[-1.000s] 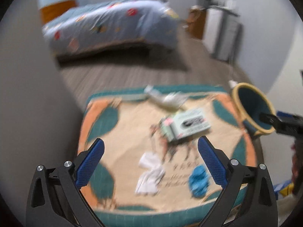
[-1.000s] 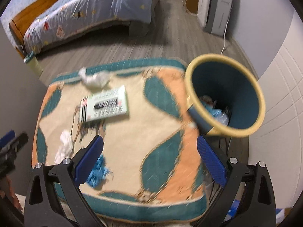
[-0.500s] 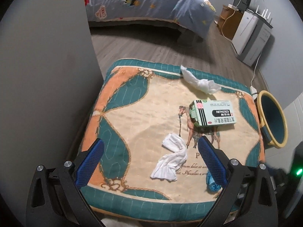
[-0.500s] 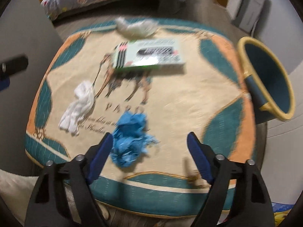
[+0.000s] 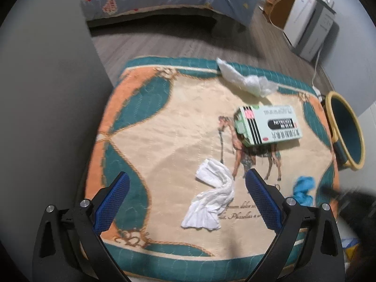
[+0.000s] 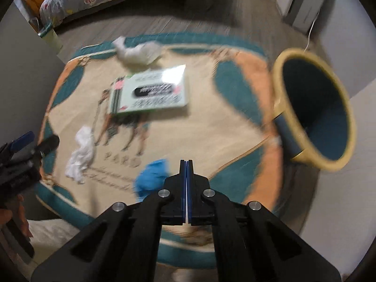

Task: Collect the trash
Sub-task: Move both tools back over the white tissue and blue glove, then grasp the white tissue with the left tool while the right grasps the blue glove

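Trash on quilted teal-and-peach bench cover (image 5: 145, 122): crumpled blue wad (image 6: 151, 176) beside pressed-together right hand-held gripper (image 6: 186, 164), twisted white tissue (image 5: 211, 202) between spread left hand-held gripper (image 5: 185, 195) pads, pale-green carton (image 5: 268, 124), white wrapper (image 5: 244, 81); yellow-rimmed bin (image 6: 315, 108) alongside.

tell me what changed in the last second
The right gripper went from wide open to shut, its jaws pressed together beside the blue wad; whether it pinches any of it cannot be told. The left gripper stayed open, now hovering nearer the white tissue. The box, far tissue, bin and blue wad kept their places.
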Demonstrator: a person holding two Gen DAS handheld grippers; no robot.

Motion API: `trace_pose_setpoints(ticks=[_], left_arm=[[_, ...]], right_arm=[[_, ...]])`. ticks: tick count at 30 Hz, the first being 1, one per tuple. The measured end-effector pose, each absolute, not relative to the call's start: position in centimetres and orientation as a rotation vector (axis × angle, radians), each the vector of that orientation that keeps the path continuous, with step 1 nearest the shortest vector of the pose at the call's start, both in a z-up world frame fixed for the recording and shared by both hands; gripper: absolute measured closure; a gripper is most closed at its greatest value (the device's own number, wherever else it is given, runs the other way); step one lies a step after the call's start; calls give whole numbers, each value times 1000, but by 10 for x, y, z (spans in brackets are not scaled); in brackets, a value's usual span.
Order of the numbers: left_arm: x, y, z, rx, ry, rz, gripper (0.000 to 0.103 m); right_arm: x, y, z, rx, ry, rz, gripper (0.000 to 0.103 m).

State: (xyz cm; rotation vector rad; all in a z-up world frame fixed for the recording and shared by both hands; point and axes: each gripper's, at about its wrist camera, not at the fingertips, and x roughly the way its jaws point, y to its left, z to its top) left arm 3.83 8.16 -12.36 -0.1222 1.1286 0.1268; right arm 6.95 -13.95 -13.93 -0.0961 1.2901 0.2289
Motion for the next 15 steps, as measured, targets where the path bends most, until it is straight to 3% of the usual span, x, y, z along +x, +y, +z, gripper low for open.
trace_pose_setpoints(ticks=[5,7,9,11,15], left_arm=[[44,57,-150,-64,1183,54,8],[46,48,-161,-37,1216,13,26],[47,41,-176,-3,1272,-18,43],[48,38,-188,2,1318,-38,53],[49,37,-196,35,1337,-21,71]], right_arm=[[72,-155,-148,-2,1289,223,103],[70,-153,-161,66,1332,234,101],[65,-143,-166,50,1340,247,89],[59,-134,-167,13,1339,270,61],[45,-117,-158,-7,1329,295,57]])
